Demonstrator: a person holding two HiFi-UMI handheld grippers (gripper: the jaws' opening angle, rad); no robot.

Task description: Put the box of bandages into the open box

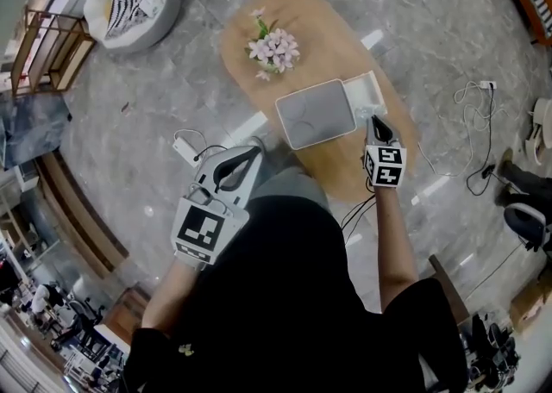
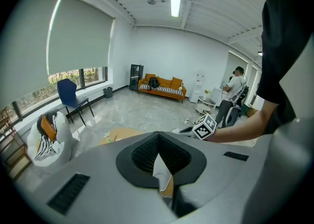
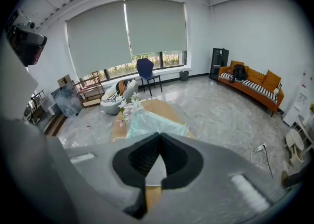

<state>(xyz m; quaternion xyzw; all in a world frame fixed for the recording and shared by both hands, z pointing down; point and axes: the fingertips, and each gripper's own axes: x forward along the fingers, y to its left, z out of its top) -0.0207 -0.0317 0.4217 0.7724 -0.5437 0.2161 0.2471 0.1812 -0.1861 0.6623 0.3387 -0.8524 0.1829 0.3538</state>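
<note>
Two hand-held grippers hang over the scene, and both are clenched with nothing between the jaws. The left gripper (image 1: 251, 152) sits low at the near left, off the edge of the oval light wooden table (image 1: 246, 46) and over the grey marble floor (image 1: 172, 90). In the left gripper view its black ribbed pads (image 2: 147, 152) meet at the tips, with only bare table showing behind them. The right gripper (image 1: 378, 127) points down at the table's right end, and in the right gripper view its tips are likewise pressed together on nothing.

On the table lies a pale grey square box with rounded corners (image 1: 316, 113). It looks mint-tinted in the right gripper view, and I cannot tell whether its top is open. A small white box (image 1: 362, 90) lies just beside its far right corner, apparently touching it. The right gripper's tip hovers near that small box's near edge, and no view shows contact.

A bunch of pale pink flowers (image 1: 274, 48) stands farther back on the table, apart from both boxes. A white cable (image 1: 470, 120) trails across the floor to the right.
</note>
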